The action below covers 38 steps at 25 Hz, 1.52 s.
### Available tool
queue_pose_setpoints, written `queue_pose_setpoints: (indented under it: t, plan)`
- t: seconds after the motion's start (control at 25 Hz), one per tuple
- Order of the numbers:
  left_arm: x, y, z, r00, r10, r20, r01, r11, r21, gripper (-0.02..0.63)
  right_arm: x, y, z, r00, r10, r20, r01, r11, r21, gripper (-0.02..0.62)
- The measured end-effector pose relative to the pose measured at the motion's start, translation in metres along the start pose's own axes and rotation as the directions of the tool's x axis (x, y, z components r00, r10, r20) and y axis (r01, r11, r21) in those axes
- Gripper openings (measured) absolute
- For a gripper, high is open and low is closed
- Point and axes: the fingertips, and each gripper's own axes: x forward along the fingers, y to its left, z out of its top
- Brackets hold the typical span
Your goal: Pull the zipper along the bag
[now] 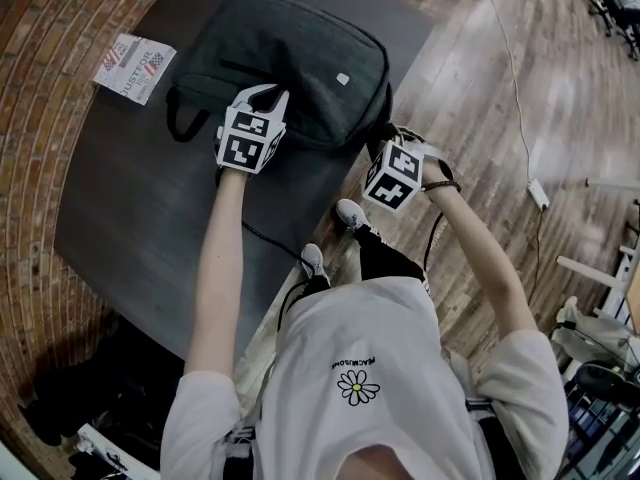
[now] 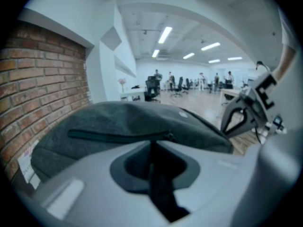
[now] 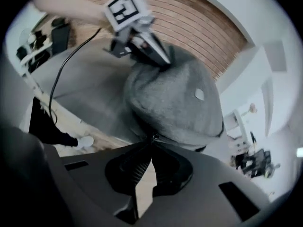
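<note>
Bag (image 1: pixel 300 58): dk grey, plain. Table (image 1: pixel 120 218): dk grey. Wall (image 1: pixel 35 98), frame left: red-brown brick. Floor (image 1: pixel 480 78), upper right: brown wood planks. L marker cube (image 1: pixel 250 138), R marker cube (image 1: pixel 393 176): blk/wht squares.

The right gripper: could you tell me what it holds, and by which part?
The right gripper seems to pinch the zipper pull of the grey bag.

My right gripper (image 3: pixel 151 144) pinches the small metal zipper pull (image 3: pixel 155 137) at centre frame, below the grey fabric bag (image 3: pixel 175 98); the left gripper (image 3: pixel 162 59) touches it upper left.
</note>
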Motion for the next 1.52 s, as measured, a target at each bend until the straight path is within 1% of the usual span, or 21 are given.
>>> queue_pose_setpoints:
  t: [0.04, 0.08, 0.12, 0.16, 0.24, 0.32, 0.36, 0.44, 0.48, 0.52, 0.56, 0.64, 0.68, 0.76, 0.84, 0.92, 1.04, 1.16, 1.32, 1.44, 1.52]
  plan:
    - [-0.001, 0.0, 0.0, 1.0, 0.0, 0.004, 0.0, 1.0, -0.003, 0.038, -0.001, 0.009, 0.002, 1.0, -0.018, -0.01, 0.017, 0.998, -0.062, 0.01]
    - [-0.001, -0.001, 0.0, 1.0, 0.001, 0.008, -0.001, 1.0, -0.003, 0.037, -0.002, 0.014, 0.005, 0.999, -0.034, -0.011, 0.033, 0.996, -0.081, 0.008]
    - [-0.001, -0.001, 0.0, 1.0, 0.002, 0.01, -0.002, 1.0, -0.001, 0.038, -0.002, 0.015, 0.009, 0.999, -0.034, -0.001, 0.034, 0.999, -0.035, 0.006]
    - [0.0, -0.002, 0.0, 1.0, 0.002, 0.011, -0.002, 1.0, 0.0, 0.038, -0.003, 0.015, 0.013, 1.0, -0.021, 0.017, 0.02, 0.998, 0.057, 0.006]
    - [0.0, -0.003, 0.001, 1.0, 0.001, 0.012, -0.001, 1.0, 0.0, 0.037, -0.004, 0.013, 0.019, 0.999, 0.003, 0.048, -0.014, 0.973, 0.232, 0.006]
    - [0.0, -0.002, 0.0, 1.0, 0.001, 0.015, -0.001, 1.0, 0.0, 0.037, -0.006, 0.015, 0.022, 0.998, 0.006, 0.058, -0.023, 0.958, 0.287, 0.006]
    - [0.0, -0.001, 0.0, 1.0, 0.0, 0.015, 0.0, 1.0, 0.003, 0.037, -0.007, 0.019, 0.023, 0.999, 0.002, 0.054, -0.015, 0.966, 0.257, 0.006]
    - [-0.002, 0.001, -0.001, 1.0, 0.0, 0.014, 0.0, 1.0, 0.011, 0.037, -0.006, 0.034, 0.027, 0.999, -0.028, 0.028, 0.026, 0.997, 0.079, 0.008]
    - [-0.003, 0.001, -0.003, 1.0, 0.0, 0.014, -0.001, 1.0, 0.013, 0.037, -0.004, 0.042, 0.03, 0.999, -0.035, 0.023, 0.034, 0.999, 0.005, 0.009]
    - [-0.004, 0.001, -0.004, 1.0, 0.002, 0.014, -0.002, 1.0, 0.011, 0.037, -0.002, 0.048, 0.034, 0.999, -0.017, 0.034, 0.016, 1.0, 0.013, 0.009]
    - [-0.005, 0.0, -0.004, 1.0, 0.003, 0.014, -0.003, 1.0, 0.006, 0.037, -0.001, 0.05, 0.039, 0.998, 0.019, 0.062, -0.026, 0.994, 0.111, 0.007]
    - [-0.005, -0.001, -0.003, 1.0, -0.002, 0.015, 0.002, 1.0, -0.003, 0.035, -0.001, 0.046, 0.046, 0.991, 0.055, 0.12, -0.095, 0.926, 0.365, 0.006]
    - [-0.005, -0.001, -0.002, 1.0, -0.009, 0.016, 0.009, 1.0, -0.004, 0.036, -0.002, 0.044, 0.047, 0.991, 0.044, 0.128, -0.094, 0.903, 0.42, 0.006]
    - [-0.008, -0.001, -0.001, 1.0, -0.025, 0.012, 0.025, 1.0, 0.007, 0.037, -0.003, 0.044, 0.045, 0.992, 0.016, 0.121, -0.065, 0.91, 0.409, 0.006]
    - [-0.015, 0.001, 0.001, 1.0, -0.021, -0.002, 0.021, 0.999, 0.039, 0.038, -0.004, 0.047, 0.041, 0.992, 0.022, 0.121, -0.069, 0.914, 0.4, 0.005]
    - [-0.024, 0.007, 0.003, 1.0, 0.015, 0.005, -0.016, 0.998, 0.054, 0.038, -0.005, 0.048, 0.035, 0.992, 0.034, 0.124, -0.084, 0.906, 0.416, 0.005]
    - [-0.04, 0.029, 0.005, 0.996, 0.089, 0.032, -0.09, 0.995, 0.038, 0.038, -0.004, 0.043, 0.027, 0.992, 0.021, 0.121, -0.07, 0.904, 0.422, 0.005]
    - [-0.052, 0.047, 0.006, 0.992, 0.124, 0.022, -0.125, 0.991, 0.052, 0.038, 0.001, 0.019, 0.01, 0.995, -0.026, 0.096, -0.021, 0.892, 0.452, 0.005]
    - [-0.056, 0.05, 0.018, 0.992, 0.125, 0.031, -0.128, 0.987, 0.095, 0.038, 0.016, -0.045, -0.029, 0.993, -0.118, 0.016, 0.093, 0.85, 0.518, 0.005]
    - [-0.04, 0.032, 0.036, 0.996, 0.085, 0.032, -0.089, 0.976, 0.198, 0.038, 0.028, -0.102, -0.052, 0.98, -0.195, -0.048, 0.188, 0.806, 0.561, 0.005]
    - [-0.015, 0.021, 0.041, 0.998, 0.066, -0.015, -0.058, 0.949, 0.309, 0.038, 0.033, -0.125, -0.059, 0.975, -0.214, -0.06, 0.209, 0.789, 0.578, 0.005]
